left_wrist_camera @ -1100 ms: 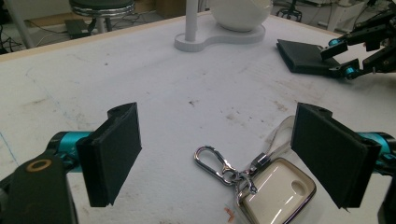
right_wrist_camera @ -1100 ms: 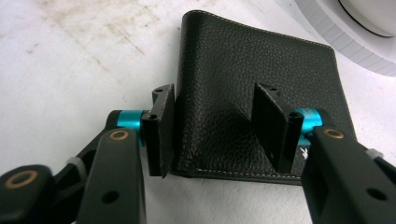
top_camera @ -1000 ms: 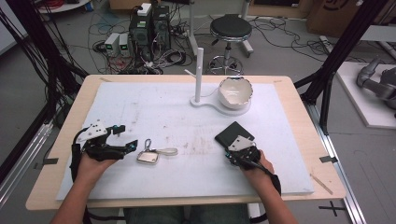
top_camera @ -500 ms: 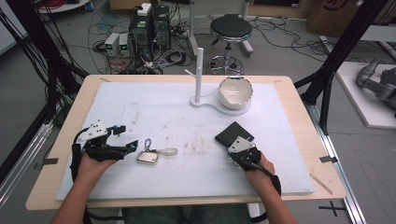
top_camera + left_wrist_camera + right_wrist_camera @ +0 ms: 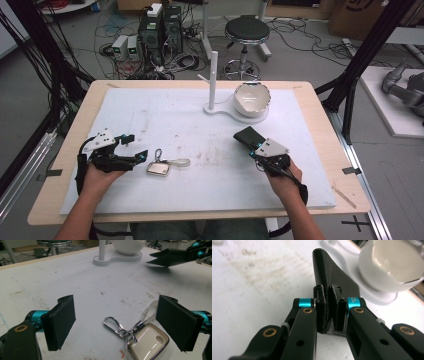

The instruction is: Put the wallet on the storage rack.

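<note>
White sheeting covers most of the wooden counter (image 5: 320, 107), its surface scuffed with faint brown marks. At the far middle stands a white stand (image 5: 213, 80) — an upright post with a short side peg on a flat base — and on the same base, just beside the post, sits a white bowl (image 5: 252, 98).

The left gripper (image 5: 134, 148) rests on the near left of the counter in the person's left hand (image 5: 100, 175). Its jaws are spread wide; in the left gripper view the two black pads stand far apart with bare sheeting between them. Just beyond the jaw tips lies a key fob (image 5: 158, 168), cream-faced with a metallic rim, flat on the sheet. A silver carabiner clip (image 5: 113, 326) joins it at one corner, and a translucent strap loop (image 5: 179, 162) trails off toward the middle of the counter. In the left gripper view the fob sits low and to the right, near the right-hand pad but not touching it.

The right gripper (image 5: 246, 137) lies on the near right, held by the person's right hand (image 5: 283, 178), a grey three-cornered plate on top. Its jaws are pressed together — the right gripper view shows the two black pads meeting with nothing between them, their tips pointing toward the bowl and its base.

Beyond the counter, on the floor, are a round black stool (image 5: 246, 31), computer boxes (image 5: 161, 27) and tangled cables.
</note>
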### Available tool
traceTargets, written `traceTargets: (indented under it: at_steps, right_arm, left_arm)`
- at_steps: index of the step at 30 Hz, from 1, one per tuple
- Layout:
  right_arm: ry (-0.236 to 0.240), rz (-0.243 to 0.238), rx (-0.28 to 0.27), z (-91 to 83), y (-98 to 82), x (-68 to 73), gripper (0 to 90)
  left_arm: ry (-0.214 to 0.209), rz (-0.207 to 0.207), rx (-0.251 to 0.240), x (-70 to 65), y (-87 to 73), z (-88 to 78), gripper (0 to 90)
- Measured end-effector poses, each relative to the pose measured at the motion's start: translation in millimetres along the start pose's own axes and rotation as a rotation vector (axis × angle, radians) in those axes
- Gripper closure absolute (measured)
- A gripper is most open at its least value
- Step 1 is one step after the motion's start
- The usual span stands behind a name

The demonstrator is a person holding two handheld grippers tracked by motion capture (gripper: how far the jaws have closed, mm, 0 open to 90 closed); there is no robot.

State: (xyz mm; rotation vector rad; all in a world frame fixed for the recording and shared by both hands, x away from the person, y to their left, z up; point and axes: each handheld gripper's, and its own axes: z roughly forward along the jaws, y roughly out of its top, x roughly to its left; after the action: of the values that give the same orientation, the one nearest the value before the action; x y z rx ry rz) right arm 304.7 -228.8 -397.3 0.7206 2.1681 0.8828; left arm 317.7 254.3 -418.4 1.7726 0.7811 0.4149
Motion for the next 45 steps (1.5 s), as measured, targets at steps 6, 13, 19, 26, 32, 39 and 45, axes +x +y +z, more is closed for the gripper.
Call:
traceTargets:
  at_steps: [6,13,19,26,32,39,45]
  right_arm:
    - [0.004,-0.005,-0.09,-15.8,19.4,-20.6,84.8]
    - [0.039,0.011,-0.139,-25.7,40.4,-42.7,84.8]
    - [0.045,0.002,-0.143,-29.9,57.5,-62.5,84.8]
    - [0.029,-0.006,-0.138,-23.6,74.5,-82.0,84.7]
    - [0.037,0.012,-0.137,-6.2,79.2,-97.6,84.7]
    - [0.033,0.048,-0.126,21.5,79.1,-110.1,84.7]
    - [0.018,0.059,-0.098,38.5,75.4,-114.6,84.6]
  left_arm:
    - [0.004,-0.003,-0.001,0.8,0.0,0.2,16.1]
    - [0.002,0.0,-0.002,0.2,0.6,0.9,16.1]
    - [0.002,-0.002,-0.006,0.2,1.0,0.4,16.1]
    - [0.006,-0.003,-0.009,0.9,1.1,-0.2,16.1]
    - [0.004,-0.002,-0.01,1.8,0.8,-0.2,16.0]
    - [0.006,-0.008,-0.009,2.8,0.3,-0.6,16.1]
    - [0.008,-0.001,0.002,3.4,-0.8,0.6,16.0]
